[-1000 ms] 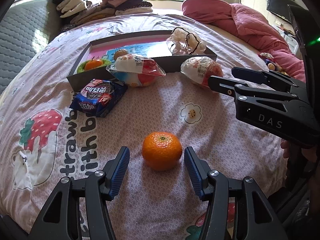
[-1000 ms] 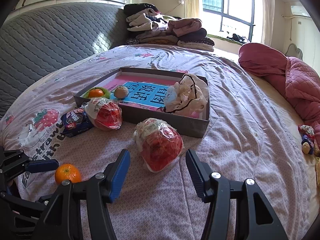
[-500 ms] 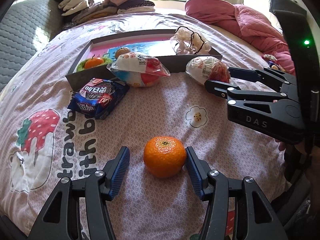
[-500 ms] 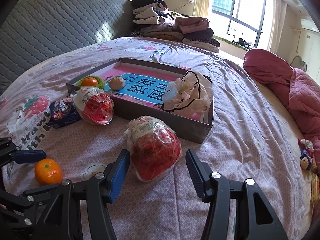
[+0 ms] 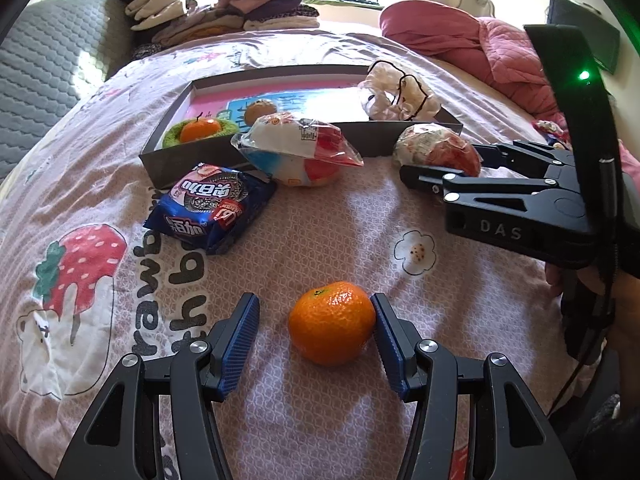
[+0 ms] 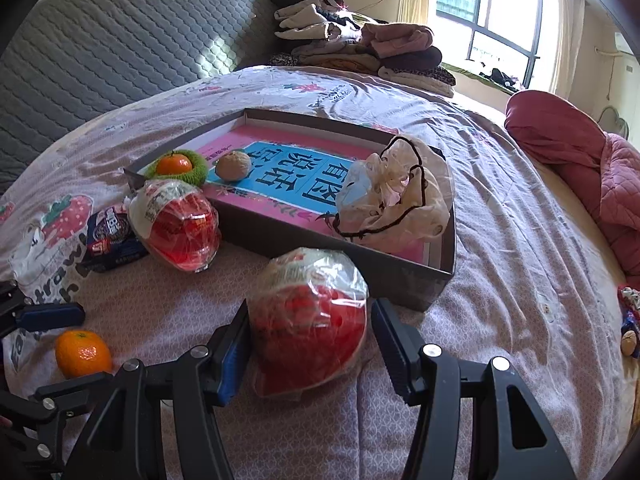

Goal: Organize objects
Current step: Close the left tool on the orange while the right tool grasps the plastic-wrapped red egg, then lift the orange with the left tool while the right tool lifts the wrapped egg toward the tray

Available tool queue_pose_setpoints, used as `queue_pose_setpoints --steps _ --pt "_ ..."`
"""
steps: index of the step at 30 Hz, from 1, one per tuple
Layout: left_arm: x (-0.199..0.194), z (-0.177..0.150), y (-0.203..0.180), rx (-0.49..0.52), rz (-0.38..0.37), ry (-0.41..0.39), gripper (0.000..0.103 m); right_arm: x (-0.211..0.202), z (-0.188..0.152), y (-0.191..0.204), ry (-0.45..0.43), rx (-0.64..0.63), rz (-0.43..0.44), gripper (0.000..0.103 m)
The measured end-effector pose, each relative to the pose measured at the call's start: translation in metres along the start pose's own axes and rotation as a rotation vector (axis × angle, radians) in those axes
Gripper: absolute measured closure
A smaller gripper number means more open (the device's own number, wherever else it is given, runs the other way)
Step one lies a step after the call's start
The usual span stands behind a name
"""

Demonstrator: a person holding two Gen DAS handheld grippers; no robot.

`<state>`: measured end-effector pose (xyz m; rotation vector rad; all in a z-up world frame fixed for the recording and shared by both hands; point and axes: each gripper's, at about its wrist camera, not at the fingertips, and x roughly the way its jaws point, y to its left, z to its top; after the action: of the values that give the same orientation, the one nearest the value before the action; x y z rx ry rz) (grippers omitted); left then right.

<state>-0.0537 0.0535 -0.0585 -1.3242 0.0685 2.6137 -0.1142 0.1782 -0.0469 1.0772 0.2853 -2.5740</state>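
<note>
Left gripper [image 5: 314, 326]: jaws apart — off-centre round the orange [image 5: 329, 322], which may roll.
Right gripper [image 6: 309, 342]: spread round the wrapped snack [image 6: 310, 314] — slippery film.

Both tools low and level — left tool [image 5: 316, 332] and right tool [image 6: 308, 344] spread wide.

Both wrist cameras sit low over the bedspread [image 5: 312, 220], facing the shallow box [image 6: 404, 276] (window beyond); each sees the loose mandarin [image 5: 331, 323] close by.
</note>
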Motion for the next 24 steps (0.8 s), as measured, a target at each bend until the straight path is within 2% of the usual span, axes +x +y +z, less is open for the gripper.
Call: queue_pose_setpoints --steps 2,4,8,16,24 --pt "0.001 0.000 0.000 -0.001 -0.003 -0.002 0.045 0.001 0.001 -0.001 0.001 0.008 0.017 0.051" --pt "0.002 -0.001 0.000 0.003 -0.006 0.000 0.046 0.001 0.000 -0.001 0.003 0.015 0.021 0.052" --pt "0.001 -0.001 -0.001 0.001 -0.037 -0.011 0.063 -0.004 0.001 -0.003 -0.015 0.047 0.047 0.052" --pt "-0.002 0.000 0.000 0.000 -0.047 -0.017 0.063 -0.015 0.000 0.000 -0.052 0.068 0.092 0.052" --pt "-0.012 0.002 0.003 0.010 -0.028 -0.050 0.063 -0.020 0.003 0.002 -0.077 0.082 0.124 0.052"
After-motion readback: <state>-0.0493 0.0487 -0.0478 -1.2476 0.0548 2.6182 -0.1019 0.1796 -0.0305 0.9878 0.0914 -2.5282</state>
